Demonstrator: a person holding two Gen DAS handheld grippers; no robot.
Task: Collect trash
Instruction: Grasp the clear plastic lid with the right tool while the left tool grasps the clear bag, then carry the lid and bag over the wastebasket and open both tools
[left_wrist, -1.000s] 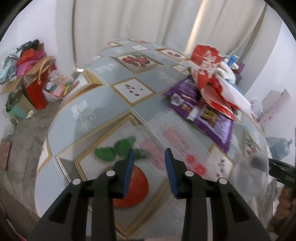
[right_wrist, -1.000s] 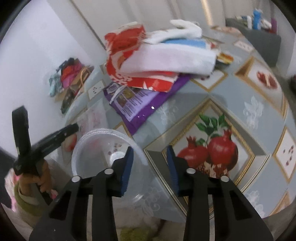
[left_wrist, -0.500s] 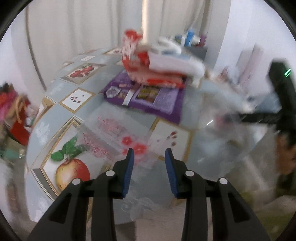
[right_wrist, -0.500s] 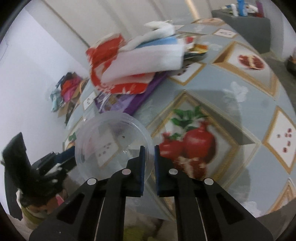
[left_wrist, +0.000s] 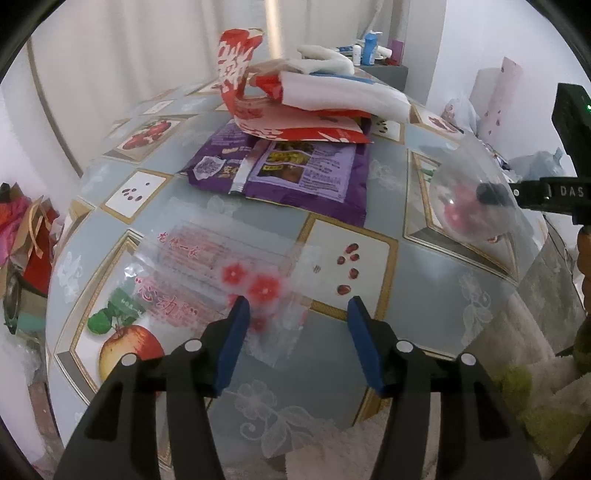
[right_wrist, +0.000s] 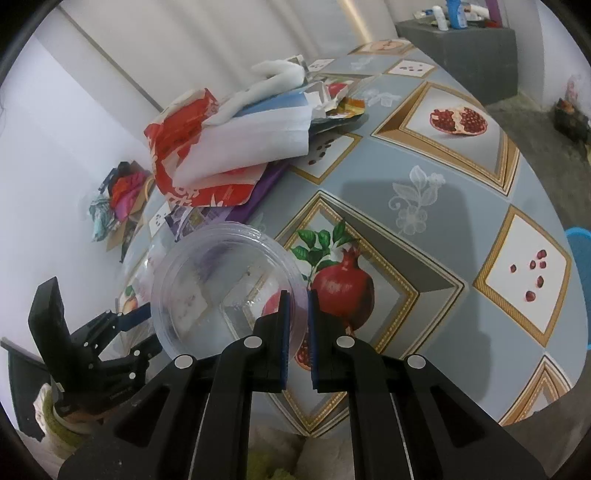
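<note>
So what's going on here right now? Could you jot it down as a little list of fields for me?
Setting: table with a fruit-patterned cover
Right gripper: fingers shut on the rim of a clear plastic cup, lifted off the table
Left gripper: fingers just opened wider, nothing between them yet, above a clear printed wrapper
Other trash: purple packet under a red-and-white bag and a white cloth
Stage: cup picked up, wrapper not yet grasped
</note>
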